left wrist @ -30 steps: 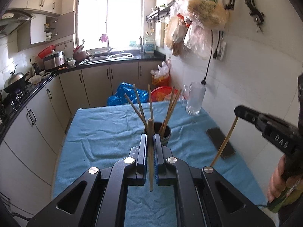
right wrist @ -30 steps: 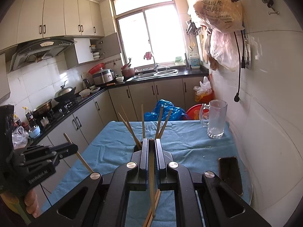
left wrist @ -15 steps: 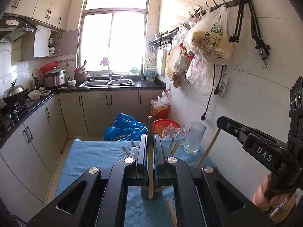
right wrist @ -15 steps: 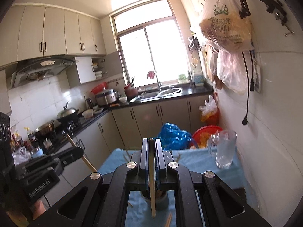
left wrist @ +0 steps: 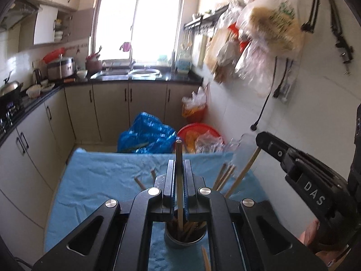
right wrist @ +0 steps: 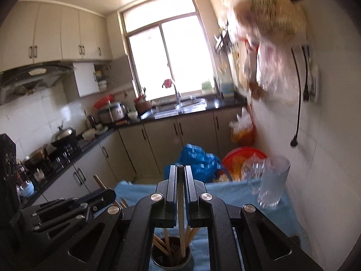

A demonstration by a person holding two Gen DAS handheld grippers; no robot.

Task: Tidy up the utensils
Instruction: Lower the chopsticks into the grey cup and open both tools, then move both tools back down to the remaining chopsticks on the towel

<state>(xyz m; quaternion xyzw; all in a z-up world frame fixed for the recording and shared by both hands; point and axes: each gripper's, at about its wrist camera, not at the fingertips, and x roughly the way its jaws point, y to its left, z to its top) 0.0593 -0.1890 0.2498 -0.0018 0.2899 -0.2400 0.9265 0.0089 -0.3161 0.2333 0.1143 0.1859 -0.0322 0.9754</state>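
Observation:
A dark metal cup point(left wrist: 185, 240) holding several wooden chopsticks stands on the blue cloth point(left wrist: 101, 180), right under both grippers. My left gripper point(left wrist: 179, 164) is shut on an upright chopstick point(left wrist: 179, 194) whose lower end reaches into the cup's mouth. The right gripper point(left wrist: 262, 139) comes in from the right, shut on a slanting chopstick point(left wrist: 243, 176). In the right wrist view, my right gripper point(right wrist: 180, 169) clamps its chopstick point(right wrist: 181, 203), whose tip is inside the cup point(right wrist: 171, 260). The left gripper point(right wrist: 108, 195) shows at the left with its chopstick point(right wrist: 99, 180).
A glass mug point(right wrist: 273, 185) stands on the cloth at the far right near the wall. One loose chopstick point(left wrist: 206, 259) lies beside the cup. A blue bag point(left wrist: 146, 137) and a red basin point(left wrist: 198, 131) sit beyond the table. Plastic bags point(left wrist: 266, 33) hang on the right wall.
Both grippers have moved forward over the table with their chopsticks. The cup, earlier ahead of the jaws, now sits directly beneath them, with the chopstick ends in its mouth.

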